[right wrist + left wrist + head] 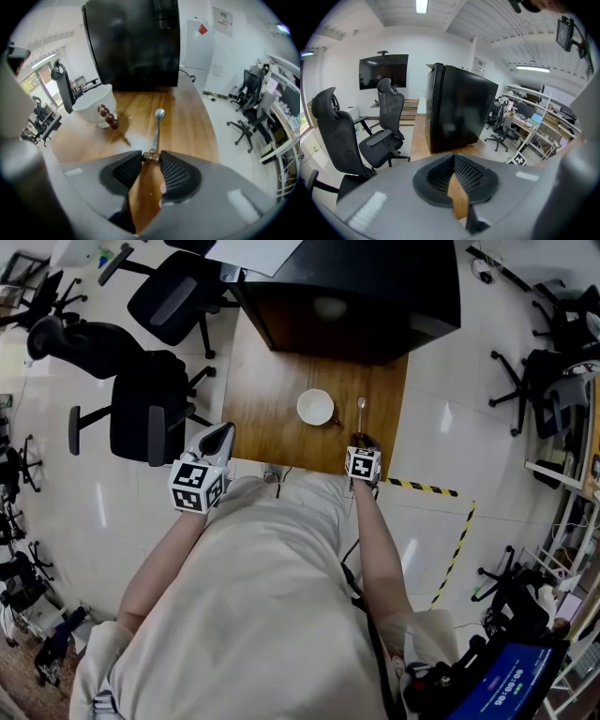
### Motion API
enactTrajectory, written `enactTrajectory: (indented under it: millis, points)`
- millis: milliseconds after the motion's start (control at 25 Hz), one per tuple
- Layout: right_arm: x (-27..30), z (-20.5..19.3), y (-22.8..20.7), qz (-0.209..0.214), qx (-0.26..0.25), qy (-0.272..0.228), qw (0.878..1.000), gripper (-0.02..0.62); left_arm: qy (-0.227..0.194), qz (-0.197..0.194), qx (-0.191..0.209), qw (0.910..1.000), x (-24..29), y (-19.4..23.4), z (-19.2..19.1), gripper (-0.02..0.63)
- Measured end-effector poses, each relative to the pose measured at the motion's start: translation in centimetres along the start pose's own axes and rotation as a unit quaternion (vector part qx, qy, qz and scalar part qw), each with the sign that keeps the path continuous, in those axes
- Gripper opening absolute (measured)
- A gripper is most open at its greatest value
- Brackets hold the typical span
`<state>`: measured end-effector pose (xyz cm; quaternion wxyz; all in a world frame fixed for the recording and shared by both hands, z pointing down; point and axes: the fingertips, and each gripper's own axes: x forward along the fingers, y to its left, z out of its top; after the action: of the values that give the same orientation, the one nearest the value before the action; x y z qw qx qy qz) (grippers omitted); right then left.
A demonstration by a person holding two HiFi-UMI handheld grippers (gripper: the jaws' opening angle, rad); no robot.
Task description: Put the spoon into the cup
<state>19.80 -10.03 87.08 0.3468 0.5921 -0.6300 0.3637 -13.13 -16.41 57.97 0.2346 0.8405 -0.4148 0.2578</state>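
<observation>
You are pinching the spoon [157,125] by its handle end in the right gripper [151,157] fingers, spoon lying on the bench [192,126] beside the cup [93,108]. Left gripper [453,158] fingers are sitting closed, empty.

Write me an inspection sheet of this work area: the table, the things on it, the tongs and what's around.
Surface: wooden table, holding only the job's things.
Job's things: white cup, upright, looks empty; spoon lying on the table to the cup's right, not touching it.
Clutter: nothing seen.
Grippers: left tongs shut, nothing between them; right tongs closed on the spoon's beaded handle end.
Cables: dark cable along the person's right side.
Surroundings: black cabinet at the table's far end; office chairs; yellow-black floor tape.
</observation>
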Motion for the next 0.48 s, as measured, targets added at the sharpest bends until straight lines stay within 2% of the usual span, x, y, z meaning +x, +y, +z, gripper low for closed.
enactTrajectory:
  millis: [480]
  points:
    - [-4.5, 3.2, 0.8, 0.009, 0.009, -0.050, 0.999, 0.126, -0.015, -0.018, 0.001, 0.9997, -0.2, -0.5, 0.0, 0.000]
